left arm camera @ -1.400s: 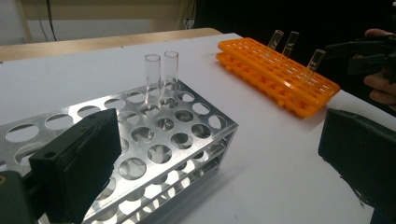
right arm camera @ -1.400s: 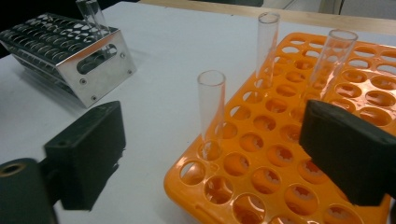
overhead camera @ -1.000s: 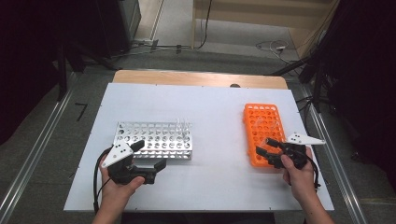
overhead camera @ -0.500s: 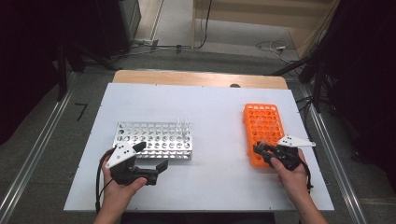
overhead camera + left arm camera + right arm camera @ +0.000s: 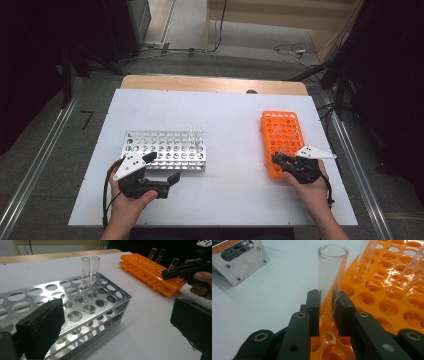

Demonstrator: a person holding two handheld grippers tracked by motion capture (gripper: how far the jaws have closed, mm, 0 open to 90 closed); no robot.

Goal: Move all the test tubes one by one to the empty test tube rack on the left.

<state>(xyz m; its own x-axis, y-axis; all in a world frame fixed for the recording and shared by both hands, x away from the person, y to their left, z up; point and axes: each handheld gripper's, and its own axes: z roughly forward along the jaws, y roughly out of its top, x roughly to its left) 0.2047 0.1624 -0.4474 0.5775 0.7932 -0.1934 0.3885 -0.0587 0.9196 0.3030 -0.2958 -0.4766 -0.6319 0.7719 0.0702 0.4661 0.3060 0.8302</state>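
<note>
Your right gripper point(image 5: 326, 305): jaws just closed, clamped on glass tube point(image 5: 332, 270) in orange rack point(image 5: 387, 305) | your left gripper point(image 5: 161, 169): jaws apart, empty, beside metal rack point(image 5: 165, 148)

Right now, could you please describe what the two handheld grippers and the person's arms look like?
Both are black pistol-like tools. The left gripper and the right gripper each carry a pale three-cornered plate with small holes on top. Their fingers are flat black blocks on linked bars with brass-coloured pivot rings. A black cable trails from each. The forearms are bare, with no sleeves or gloves.
</note>
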